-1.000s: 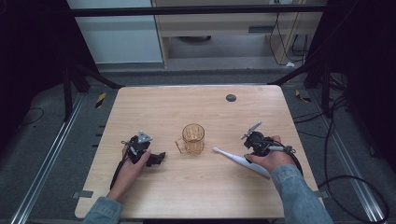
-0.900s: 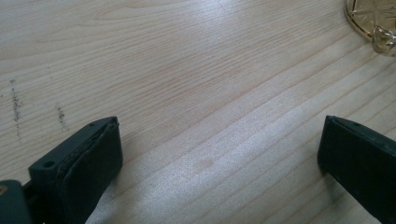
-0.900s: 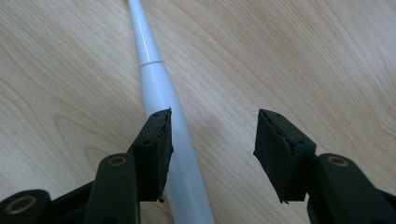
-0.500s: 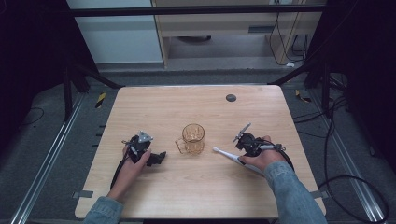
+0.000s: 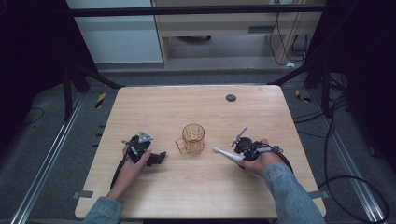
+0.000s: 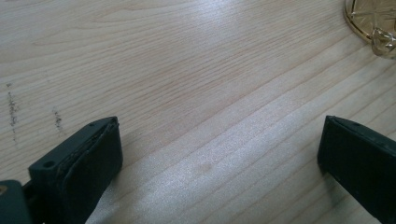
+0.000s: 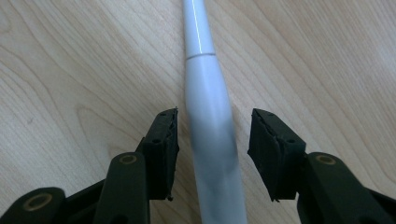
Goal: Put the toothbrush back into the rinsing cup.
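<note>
An amber glass mug (image 5: 193,138) stands at the middle of the wooden table (image 5: 196,107); its base shows at the top right corner of the left gripper view (image 6: 373,18). A white, slender, handle-like object (image 5: 224,153) lies flat to the right of the mug. My right gripper (image 5: 239,155) is low over its thicker end, open, with one jaw on each side of the white object (image 7: 210,107) and a gap on both sides. My left gripper (image 5: 156,158) rests on the table left of the mug, open (image 6: 219,140), with bare wood between its jaws.
A small dark round disc (image 5: 230,98) sits in the tabletop near the far edge. Black frame legs and cables (image 5: 336,116) lie on the floor around the table. A cabinet stands beyond the far edge.
My right gripper has moved left toward the mug and come down around the white object, which has stayed in place. The left gripper and the mug have not moved.
</note>
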`<state>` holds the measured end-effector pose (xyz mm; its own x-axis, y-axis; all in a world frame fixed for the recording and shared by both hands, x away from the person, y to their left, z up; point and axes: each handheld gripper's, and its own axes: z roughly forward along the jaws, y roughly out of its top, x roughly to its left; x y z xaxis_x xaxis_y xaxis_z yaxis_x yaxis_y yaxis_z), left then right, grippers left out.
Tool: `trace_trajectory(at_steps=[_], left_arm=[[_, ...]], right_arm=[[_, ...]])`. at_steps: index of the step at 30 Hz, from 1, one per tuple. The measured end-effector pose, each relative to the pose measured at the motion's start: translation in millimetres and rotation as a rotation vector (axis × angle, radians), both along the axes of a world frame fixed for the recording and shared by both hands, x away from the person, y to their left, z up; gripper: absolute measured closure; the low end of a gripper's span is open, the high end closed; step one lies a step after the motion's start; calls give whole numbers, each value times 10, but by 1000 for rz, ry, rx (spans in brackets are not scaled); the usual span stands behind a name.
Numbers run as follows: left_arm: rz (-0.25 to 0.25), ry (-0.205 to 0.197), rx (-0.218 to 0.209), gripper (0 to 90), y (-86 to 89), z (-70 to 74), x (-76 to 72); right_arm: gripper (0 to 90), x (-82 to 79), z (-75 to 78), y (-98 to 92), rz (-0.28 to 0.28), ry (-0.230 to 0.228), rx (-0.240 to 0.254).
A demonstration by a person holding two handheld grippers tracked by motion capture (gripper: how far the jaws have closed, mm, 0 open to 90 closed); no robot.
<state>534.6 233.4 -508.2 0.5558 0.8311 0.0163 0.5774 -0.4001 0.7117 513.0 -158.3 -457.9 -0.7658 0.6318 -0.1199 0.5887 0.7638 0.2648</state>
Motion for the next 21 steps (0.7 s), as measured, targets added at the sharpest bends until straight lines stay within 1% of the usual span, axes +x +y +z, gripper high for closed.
trace_trajectory(at_steps=[5,8,12,18,21], left_arm=[[-3,0,0,0,-3,0,2],[-4,0,-1,0,-4,-1,2],[-4,0,0,0,-4,0,2],[-8,0,0,0,-6,0,2],[-9,0,0,0,-7,-1,2]], right_arm=[[531,3,-35,-36,-4,14,1],[538,15,-53,-36,6,22,-1],[555,23,-60,-24,3,28,1],[579,35,-78,-25,14,49,-6],[594,49,-88,-20,21,50,-4]])
